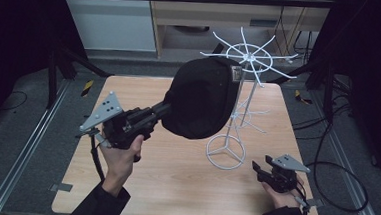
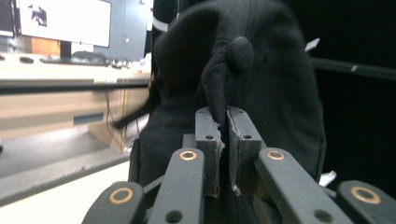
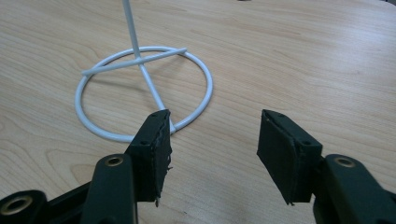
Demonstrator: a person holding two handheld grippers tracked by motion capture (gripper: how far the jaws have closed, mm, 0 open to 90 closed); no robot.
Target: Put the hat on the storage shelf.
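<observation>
Cap [image 1: 201, 98] mid-frame, pinched in left gripper [image 2: 223, 135], raised beside white wire rack [image 1: 240, 85] (not hung yet, prob. abt halfway). Right gripper [image 3: 212, 149] jaws wide, lower right, idle on table [image 1: 173, 186].

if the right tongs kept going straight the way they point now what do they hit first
Probably the white wire stand's ring base: the right tongs are open and aim just right of it; depth is uncertain.

Black cap [image 2: 261, 79] fabric (bunched) between left gripper [image 2: 223, 140] jaws

black cap [image 1: 201, 98], held aloft, against white wire stand [image 1: 240, 85]
</observation>
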